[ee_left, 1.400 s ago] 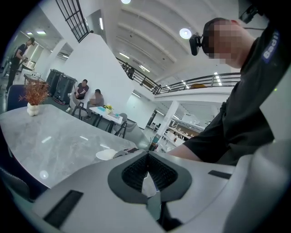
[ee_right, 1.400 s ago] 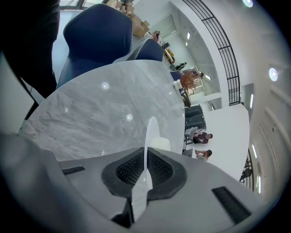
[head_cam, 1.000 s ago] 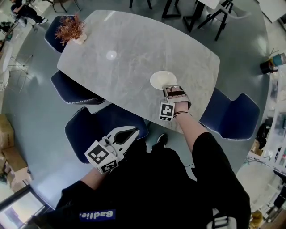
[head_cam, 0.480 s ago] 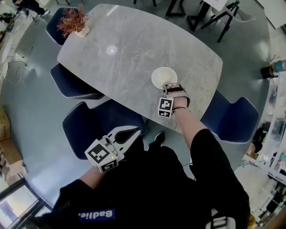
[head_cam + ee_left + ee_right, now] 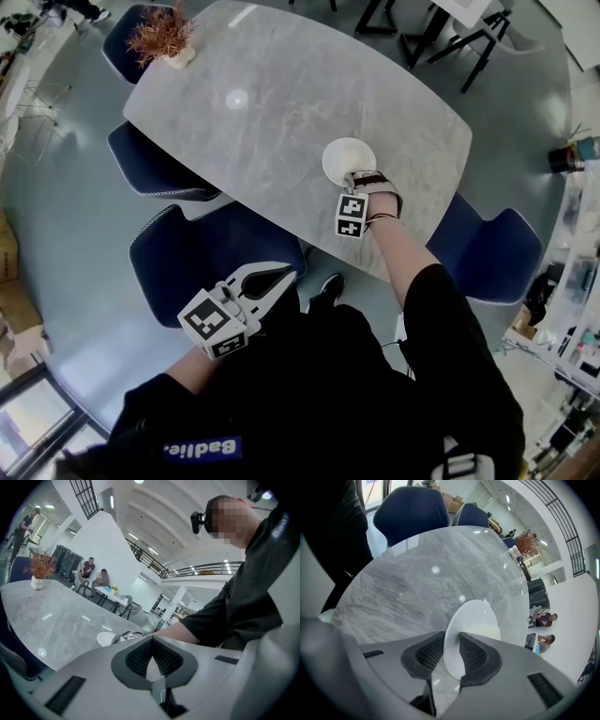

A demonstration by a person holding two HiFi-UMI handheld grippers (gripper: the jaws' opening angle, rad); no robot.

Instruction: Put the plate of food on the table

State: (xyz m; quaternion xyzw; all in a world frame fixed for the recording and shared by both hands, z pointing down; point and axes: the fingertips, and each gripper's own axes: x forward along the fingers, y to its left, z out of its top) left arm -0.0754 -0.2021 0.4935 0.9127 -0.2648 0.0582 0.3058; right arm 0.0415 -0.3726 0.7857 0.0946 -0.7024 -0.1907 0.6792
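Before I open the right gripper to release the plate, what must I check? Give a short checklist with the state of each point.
1. The right gripper holds the plate by its rim: ok.
2. The plate lies well inside the edge of the table: ok.
3. The plate bottom rests on the table: cannot tell.
4. The plant is far from the plate: ok.
5. The left gripper is shut, empty, off the table: ok.

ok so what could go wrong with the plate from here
1. The right gripper grips the plate only by its near rim, so it could tilt or slip out.
2. I cannot tell whether it lies flat on the table yet; opening early might drop it.
3. The left gripper is shut by the body, giving no support.
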